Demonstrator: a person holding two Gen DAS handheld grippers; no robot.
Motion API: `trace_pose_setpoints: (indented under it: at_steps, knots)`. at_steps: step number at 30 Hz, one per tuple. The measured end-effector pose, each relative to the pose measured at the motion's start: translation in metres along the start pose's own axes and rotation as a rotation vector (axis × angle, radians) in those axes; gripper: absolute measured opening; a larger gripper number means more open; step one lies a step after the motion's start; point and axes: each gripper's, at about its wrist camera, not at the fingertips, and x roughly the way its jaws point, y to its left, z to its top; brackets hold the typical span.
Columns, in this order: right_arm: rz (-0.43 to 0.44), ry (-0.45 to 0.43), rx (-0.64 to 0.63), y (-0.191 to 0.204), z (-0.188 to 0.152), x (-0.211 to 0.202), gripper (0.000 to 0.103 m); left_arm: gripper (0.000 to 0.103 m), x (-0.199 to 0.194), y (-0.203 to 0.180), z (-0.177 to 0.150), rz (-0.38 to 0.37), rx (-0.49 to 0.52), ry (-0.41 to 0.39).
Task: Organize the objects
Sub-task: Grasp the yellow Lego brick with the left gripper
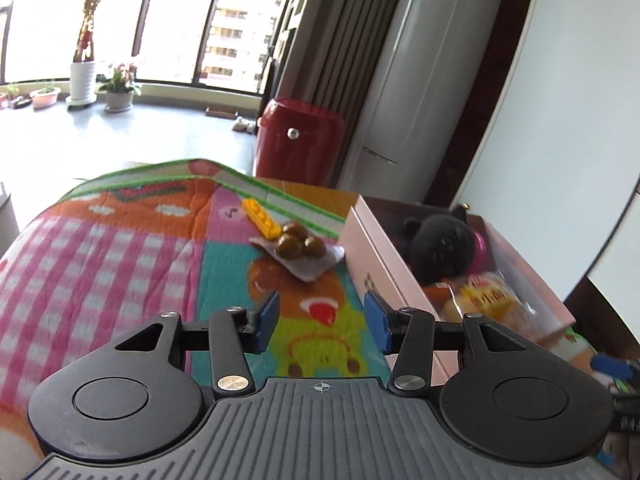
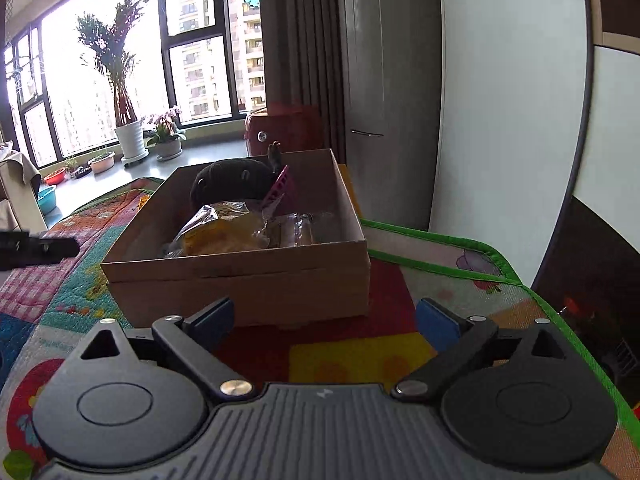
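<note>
A pink cardboard box (image 1: 380, 268) stands on a colourful quilted mat (image 1: 120, 264). Inside it are a black plush toy (image 1: 440, 246), a yellow snack packet (image 1: 490, 300) and a pink item. Left of the box lie a yellow toy brick (image 1: 261, 218) and three brown round fruits (image 1: 298, 240) on a grey cloth (image 1: 316, 266). My left gripper (image 1: 322, 320) is open and empty, a short way before the fruits. In the right wrist view the box (image 2: 240, 280) is straight ahead with the plush (image 2: 228, 184) and packet (image 2: 224, 232) inside. My right gripper (image 2: 324, 324) is open and empty before the box.
A red cabinet (image 1: 300, 140) and a tall white appliance (image 1: 412, 80) stand beyond the mat's far edge. Potted plants (image 1: 84, 76) line the window sill. The mat's green border (image 2: 460, 240) ends near the wall at right. The left gripper's tip (image 2: 40, 248) shows at far left.
</note>
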Motion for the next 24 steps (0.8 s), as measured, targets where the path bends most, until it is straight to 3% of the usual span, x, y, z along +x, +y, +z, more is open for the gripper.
trace_pose_setpoints:
  at_steps: [7,17,18,20,24]
  knots:
    - [0.032,-0.028,-0.015,0.006,-0.011,0.012,0.103,0.050,0.102,0.026,0.060,0.132,-0.146,0.110]
    - [0.056,-0.039,0.019,-0.001,-0.014,0.008,0.103,0.050,0.151,0.018,0.067,0.297,-0.075,0.157]
    - [0.056,-0.041,0.020,-0.001,-0.014,0.008,0.103,0.047,0.151,0.017,0.067,0.304,-0.058,0.155]
    - [0.056,-0.040,0.021,-0.001,-0.014,0.010,0.103,0.017,0.150,0.017,0.067,0.311,-0.037,0.157]
    - [0.053,-0.028,0.029,-0.002,-0.013,0.012,0.103,0.017,0.139,0.016,0.063,0.266,-0.004,0.177]
